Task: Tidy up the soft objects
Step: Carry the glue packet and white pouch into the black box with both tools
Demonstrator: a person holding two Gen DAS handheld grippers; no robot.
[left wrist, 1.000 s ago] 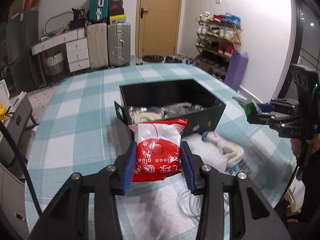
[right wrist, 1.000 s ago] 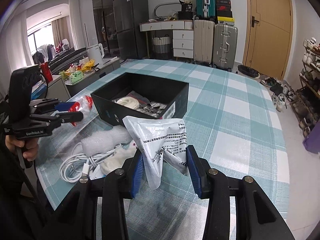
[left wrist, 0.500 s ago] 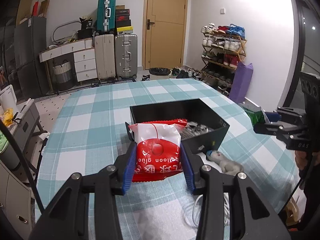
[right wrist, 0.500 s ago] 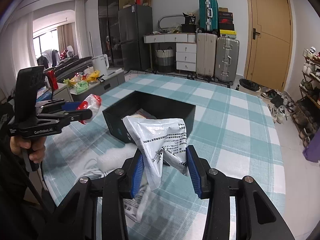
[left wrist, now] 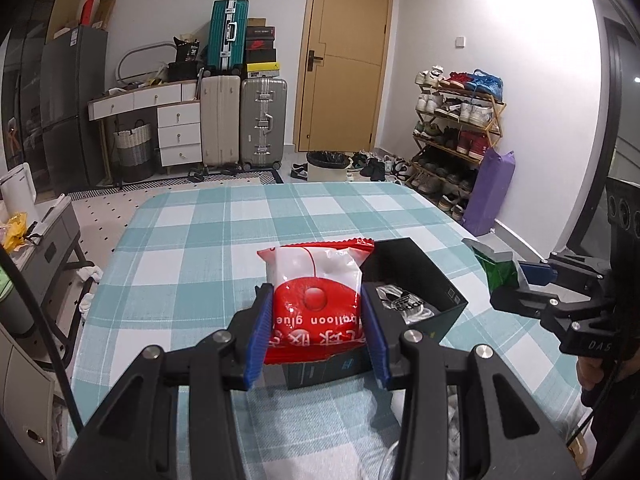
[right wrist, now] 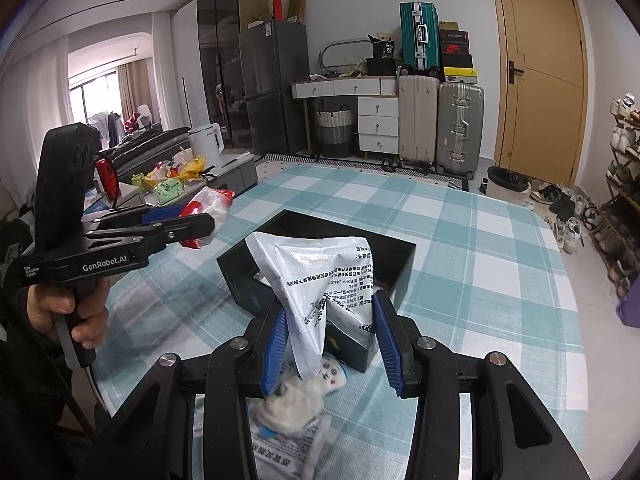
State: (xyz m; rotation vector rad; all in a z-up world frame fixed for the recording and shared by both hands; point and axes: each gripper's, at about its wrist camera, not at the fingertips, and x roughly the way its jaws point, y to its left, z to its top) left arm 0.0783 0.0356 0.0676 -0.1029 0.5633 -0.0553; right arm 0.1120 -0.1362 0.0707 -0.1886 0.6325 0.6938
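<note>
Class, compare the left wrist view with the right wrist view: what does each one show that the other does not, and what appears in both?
Only the left wrist view shows the full shoe rack and the purple bag. Only the right wrist view shows the white plush doll on the table, the white kettle and the curtained window. Both show the black box, the checked tablecloth, the red balloon glue packet in the left gripper, and the suitcases.

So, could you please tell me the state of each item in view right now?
left gripper: shut on red balloon glue packet, held aloft
right gripper: shut on silver pouch, crumpled
black box: open, holding items
doll: lying on table
</note>
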